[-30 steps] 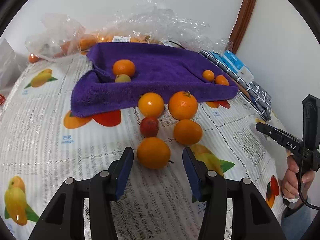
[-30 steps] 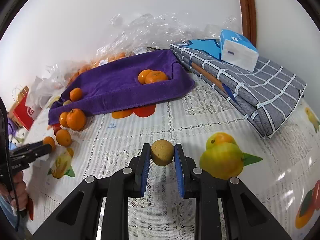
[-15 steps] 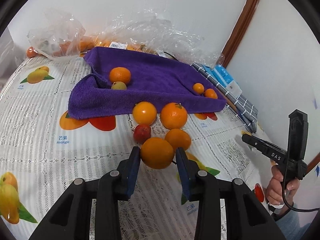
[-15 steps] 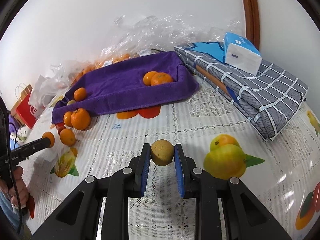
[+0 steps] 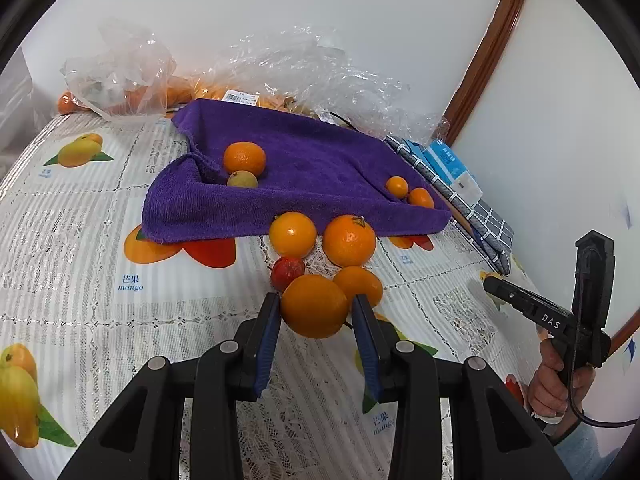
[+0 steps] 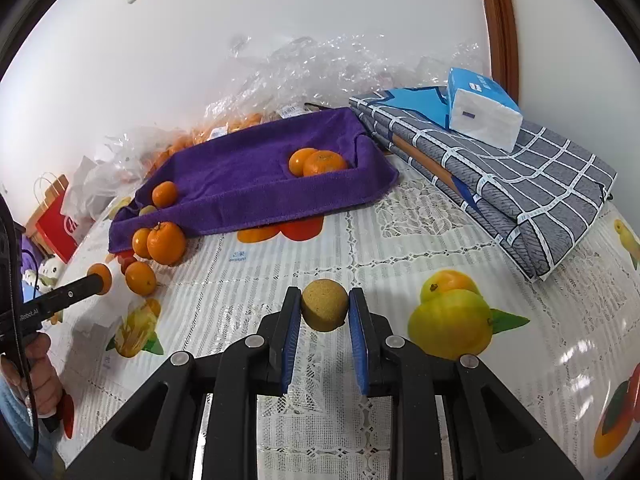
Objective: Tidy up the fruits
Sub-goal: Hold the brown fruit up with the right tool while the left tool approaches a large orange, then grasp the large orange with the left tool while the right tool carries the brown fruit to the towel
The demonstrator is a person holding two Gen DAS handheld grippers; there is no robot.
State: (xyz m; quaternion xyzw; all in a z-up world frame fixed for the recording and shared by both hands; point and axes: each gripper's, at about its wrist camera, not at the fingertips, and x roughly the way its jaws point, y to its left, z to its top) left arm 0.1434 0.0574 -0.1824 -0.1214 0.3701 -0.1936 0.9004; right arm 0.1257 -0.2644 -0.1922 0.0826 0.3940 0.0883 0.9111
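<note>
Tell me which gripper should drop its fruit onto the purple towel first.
Probably left. The left gripper holds an orange with the purple towel straight ahead. The right gripper grips a brown fruit, and looks farther from it.

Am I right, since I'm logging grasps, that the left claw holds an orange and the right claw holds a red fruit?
Not quite. The left claw does hold an orange, but the right claw holds a brownish-yellow round fruit, not a red one; the right wrist view shows it.

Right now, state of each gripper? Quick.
Left gripper: shut on the orange, lifted off the tablecloth.
Right gripper: shut on the brown round fruit.
</note>
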